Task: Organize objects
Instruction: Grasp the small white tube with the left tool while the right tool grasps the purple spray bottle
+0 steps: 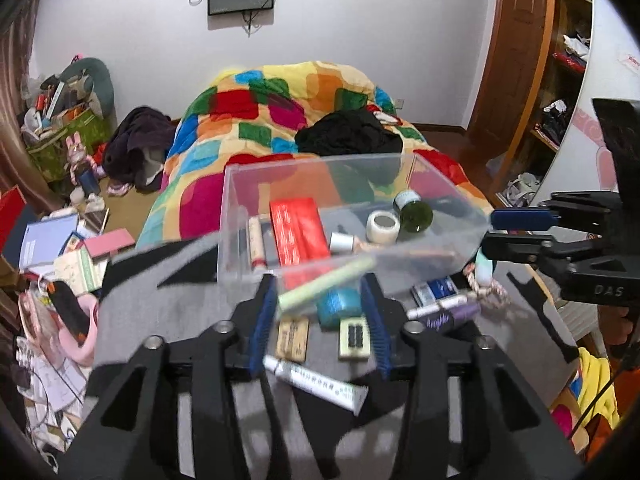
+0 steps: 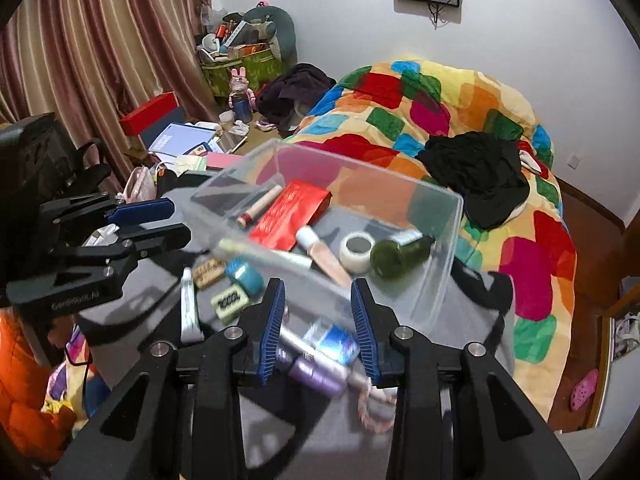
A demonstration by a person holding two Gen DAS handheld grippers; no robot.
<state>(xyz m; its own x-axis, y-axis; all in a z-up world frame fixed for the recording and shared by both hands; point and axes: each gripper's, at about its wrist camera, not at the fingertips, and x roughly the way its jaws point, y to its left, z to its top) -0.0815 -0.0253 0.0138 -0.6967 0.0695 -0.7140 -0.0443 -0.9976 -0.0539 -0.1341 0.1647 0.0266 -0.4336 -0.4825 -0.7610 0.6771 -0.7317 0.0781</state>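
Note:
A clear plastic box point(image 1: 312, 160) point(image 2: 360, 168) stands on a grey mat and holds a red packet point(image 1: 300, 232), a green bottle point(image 1: 414, 212), a tape roll point(image 1: 383, 227) and slim tubes. A pale green tube point(image 1: 326, 284) point(image 2: 264, 254), blurred, lies across the box's near wall, just beyond my left gripper point(image 1: 318, 284) point(image 2: 180, 222), which is open and not pressing on it. My right gripper point(image 2: 318, 284) point(image 1: 489, 231) is open and empty, above a blue-white packet point(image 2: 332, 340) and a purple tube point(image 2: 316, 376).
Loose on the mat are a teal round container point(image 1: 340, 304), a white tube point(image 1: 316, 380), a cream case point(image 1: 354, 338), a tan card point(image 1: 294, 338) and a rope point(image 1: 488, 292). A bed with a colourful quilt point(image 1: 280, 112) lies behind. Clutter covers the floor point(image 1: 72, 248) at left.

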